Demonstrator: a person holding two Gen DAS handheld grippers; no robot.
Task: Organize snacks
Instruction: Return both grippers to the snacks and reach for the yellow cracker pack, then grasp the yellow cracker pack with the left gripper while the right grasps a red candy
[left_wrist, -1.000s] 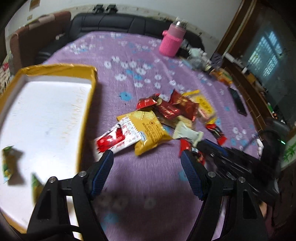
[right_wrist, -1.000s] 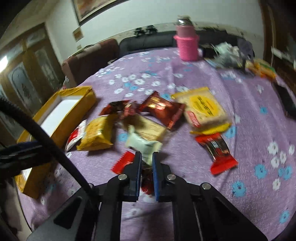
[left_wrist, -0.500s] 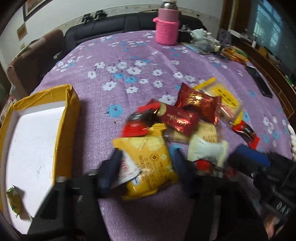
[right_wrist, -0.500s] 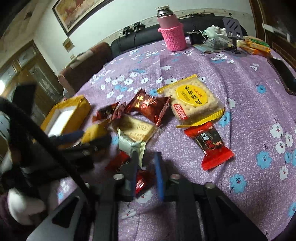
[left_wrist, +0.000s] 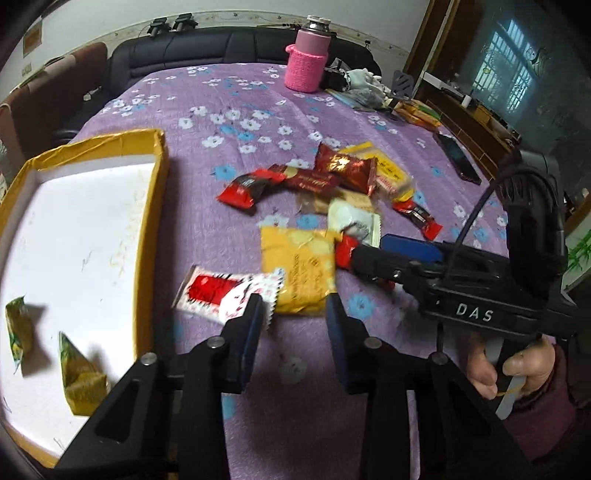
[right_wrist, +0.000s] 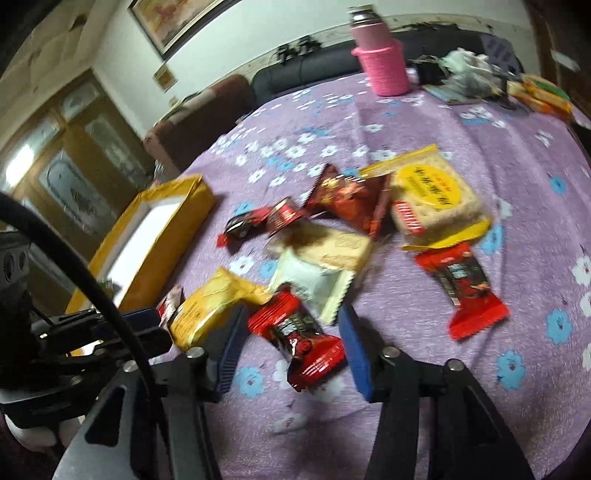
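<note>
Left wrist view shows the left gripper low over the table, its two blue-padded fingers apart with nothing between them; the near edge of a yellow cracker packet lies just ahead of the gap, and a red-and-white wrapper touches the inner tip of the left finger. To the left sits a yellow-rimmed box with a white floor holding two green-and-gold wrapped snacks. Farther back on the purple flowered cloth lies a loose heap of red snack packets, and a pink flask in a knitted sleeve stands near the far edge. The right gripper reaches in from the right, with a hand on its handle. In the right wrist view, the right gripper has its fingers spread wide on either side of a red-and-black snack packet, which lies on the cloth between them; whether the pads touch it cannot be told. Just beyond it are a pale green-white packet, the yellow cracker packet, a large square biscuit pack with a yellow round label, and another red packet to the right. The box sits well to the left.
</note>
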